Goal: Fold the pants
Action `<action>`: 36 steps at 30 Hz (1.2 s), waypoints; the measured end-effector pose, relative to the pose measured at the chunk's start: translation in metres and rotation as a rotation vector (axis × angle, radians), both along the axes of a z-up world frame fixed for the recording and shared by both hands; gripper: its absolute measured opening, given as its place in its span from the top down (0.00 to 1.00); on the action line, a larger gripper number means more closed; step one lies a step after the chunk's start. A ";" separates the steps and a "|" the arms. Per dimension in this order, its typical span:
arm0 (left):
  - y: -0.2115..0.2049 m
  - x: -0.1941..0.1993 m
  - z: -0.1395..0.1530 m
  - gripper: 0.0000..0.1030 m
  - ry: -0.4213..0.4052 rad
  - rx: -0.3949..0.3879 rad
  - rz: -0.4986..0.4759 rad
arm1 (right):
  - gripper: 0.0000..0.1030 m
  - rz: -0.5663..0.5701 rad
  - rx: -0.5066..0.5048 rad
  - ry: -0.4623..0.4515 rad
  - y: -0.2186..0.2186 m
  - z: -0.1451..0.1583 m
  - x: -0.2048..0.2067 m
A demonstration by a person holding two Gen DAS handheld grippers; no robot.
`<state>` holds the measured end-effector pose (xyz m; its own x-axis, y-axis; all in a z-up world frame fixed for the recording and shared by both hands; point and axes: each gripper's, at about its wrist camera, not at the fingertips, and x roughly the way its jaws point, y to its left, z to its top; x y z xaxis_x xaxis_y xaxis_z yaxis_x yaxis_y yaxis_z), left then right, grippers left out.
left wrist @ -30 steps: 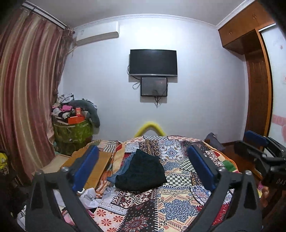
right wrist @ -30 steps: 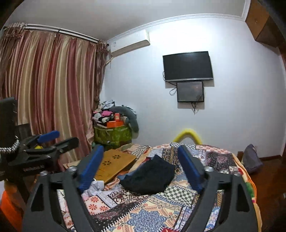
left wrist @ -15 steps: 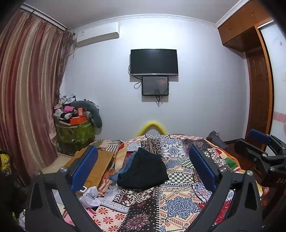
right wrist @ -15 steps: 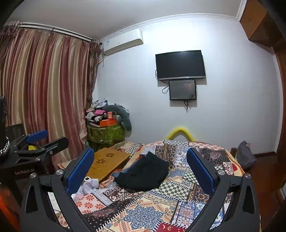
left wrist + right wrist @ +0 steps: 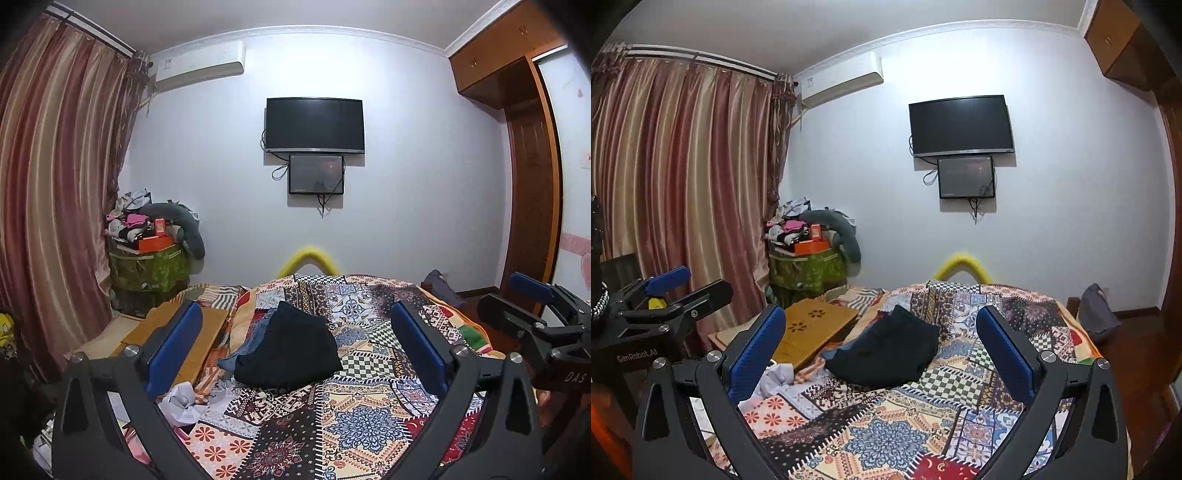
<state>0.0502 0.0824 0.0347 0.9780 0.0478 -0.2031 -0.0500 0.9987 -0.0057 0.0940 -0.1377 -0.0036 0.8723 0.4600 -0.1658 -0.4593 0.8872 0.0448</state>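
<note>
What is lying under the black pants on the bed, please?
A blue garment pokes out from under the left edge of the black pants, and both rest on the patterned quilt. How far the blue piece reaches underneath is covered.

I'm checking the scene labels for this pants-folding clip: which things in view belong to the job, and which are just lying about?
Part of the job:
- dark folded pants on the patchwork quilt
- left gripper, open
- right gripper, open

Just lying about:
- blue denim garment under the pants
- wooden lap desk
- crumpled white cloth
- wall television
- green storage box
</note>
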 end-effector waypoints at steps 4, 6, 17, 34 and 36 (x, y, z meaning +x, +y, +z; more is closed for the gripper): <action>0.002 0.002 -0.002 0.00 0.010 -0.006 0.001 | 0.00 -0.002 0.002 0.003 -0.001 0.001 -0.001; 0.003 0.003 -0.004 0.00 0.014 -0.008 0.002 | 0.00 -0.004 0.002 0.002 -0.002 0.001 -0.002; 0.007 0.006 -0.007 0.00 0.023 -0.026 -0.007 | 0.00 -0.002 -0.005 0.005 -0.002 0.004 -0.005; 0.002 0.004 -0.007 0.00 0.031 -0.033 -0.045 | 0.00 -0.018 0.005 -0.002 -0.001 0.009 -0.008; 0.002 0.004 -0.007 0.00 0.033 -0.030 -0.047 | 0.00 -0.019 0.004 -0.003 -0.002 0.009 -0.007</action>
